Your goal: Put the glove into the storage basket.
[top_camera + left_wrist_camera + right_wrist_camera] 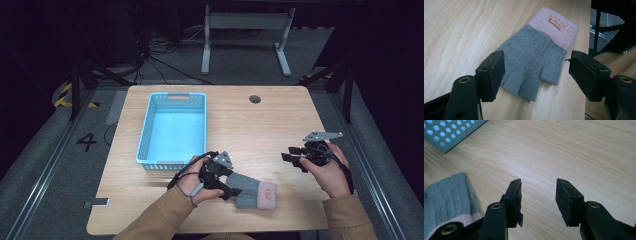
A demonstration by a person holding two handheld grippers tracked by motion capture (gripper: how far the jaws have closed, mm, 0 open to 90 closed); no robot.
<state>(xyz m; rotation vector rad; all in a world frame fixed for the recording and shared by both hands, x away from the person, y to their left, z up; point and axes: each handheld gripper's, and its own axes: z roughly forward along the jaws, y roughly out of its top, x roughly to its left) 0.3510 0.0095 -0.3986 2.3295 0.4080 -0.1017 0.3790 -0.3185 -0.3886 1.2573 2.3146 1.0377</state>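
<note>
Near the table's front edge, the glove [254,194] lies flat on the wood, grey with a pink cuff, its cut-off fingers pointing toward the left gripper [231,192]. In the left gripper view the glove [537,56] sits just ahead of the spread jaws and partly between them, the finger ends low in the gap; neither pad touches the knit, so this gripper is released and grasps nothing. A small tan label shows on the cuff.

To the right, well apart from the glove, the right gripper [291,159] is held in the person's hand over bare table [280,120]. In the right gripper view its jaws stand apart with only wood grain between them, released as well; the glove [447,195] lies off to the side.

Farther back, on the left half of the table, stands the blue basket [145,135], near the left gripper. Its perforated wall [446,135] shows in a corner of the right gripper view.
</note>
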